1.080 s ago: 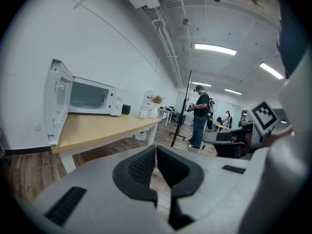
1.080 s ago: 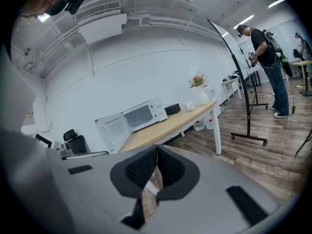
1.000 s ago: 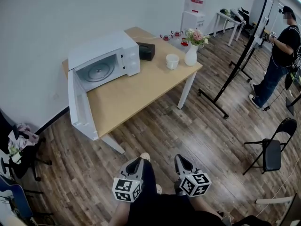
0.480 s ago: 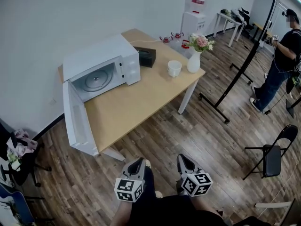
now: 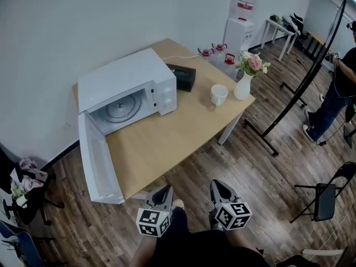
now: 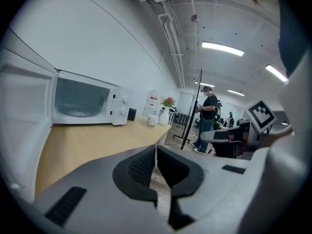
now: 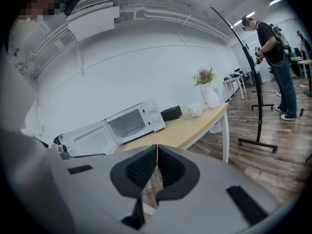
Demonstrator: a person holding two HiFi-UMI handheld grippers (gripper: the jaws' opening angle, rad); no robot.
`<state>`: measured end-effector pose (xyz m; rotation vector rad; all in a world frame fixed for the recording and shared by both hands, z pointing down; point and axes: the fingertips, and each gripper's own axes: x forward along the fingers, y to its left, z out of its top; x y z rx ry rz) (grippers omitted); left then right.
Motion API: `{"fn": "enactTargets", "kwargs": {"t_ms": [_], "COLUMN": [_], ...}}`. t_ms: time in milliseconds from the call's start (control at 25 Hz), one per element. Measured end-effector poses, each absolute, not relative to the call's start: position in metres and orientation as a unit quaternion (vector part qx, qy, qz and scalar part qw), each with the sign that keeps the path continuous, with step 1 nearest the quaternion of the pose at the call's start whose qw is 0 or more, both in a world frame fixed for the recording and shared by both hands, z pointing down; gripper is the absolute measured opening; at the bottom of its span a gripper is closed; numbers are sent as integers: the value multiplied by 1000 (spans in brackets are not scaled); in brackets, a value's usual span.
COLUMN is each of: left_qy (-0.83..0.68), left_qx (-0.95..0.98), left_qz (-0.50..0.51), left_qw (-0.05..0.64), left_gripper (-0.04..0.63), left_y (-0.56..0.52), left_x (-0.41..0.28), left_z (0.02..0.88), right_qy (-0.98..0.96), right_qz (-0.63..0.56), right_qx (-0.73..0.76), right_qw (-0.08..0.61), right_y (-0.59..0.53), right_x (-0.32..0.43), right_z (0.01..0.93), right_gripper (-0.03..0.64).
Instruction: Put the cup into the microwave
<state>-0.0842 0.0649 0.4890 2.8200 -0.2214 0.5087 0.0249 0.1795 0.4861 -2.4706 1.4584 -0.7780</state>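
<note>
Microwave (image 5: 127, 90) at the worktop's (image 5: 167, 141) left end, door hanging wide open. Left gripper (image 5: 164, 193): jaws pressed together, empty. Right gripper (image 5: 218, 188): the same, nothing held. The cup (image 5: 218, 94) stands upright well ahead, right of the microwave, near the vase (image 5: 243, 86), so the right gripper looks nearer.

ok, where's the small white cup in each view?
Head view: small white cup sits upper right of centre.
Left gripper view: cup near centre, above the jaws.
Right gripper view: cup right of centre, mid-height.
Shared landmark: white vase of pink flowers, immediately right of the cup everywhere.
</note>
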Motion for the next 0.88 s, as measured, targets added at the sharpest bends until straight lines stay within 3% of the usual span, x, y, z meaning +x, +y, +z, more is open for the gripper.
{"fn": "enactTargets", "kwargs": {"t_ms": [880], "left_qy": [-53], "left_qx": [976], "left_qz": [169], "left_qw": [129], "left_gripper": [12], "left_y": [-32], "left_x": [-17], "left_z": [495], "right_qy": [500], "right_qz": [-263], "right_qx": [-822], "right_qw": [74], "right_y": [63], "right_x": [82], "right_z": [495], "right_gripper": [-5]}}
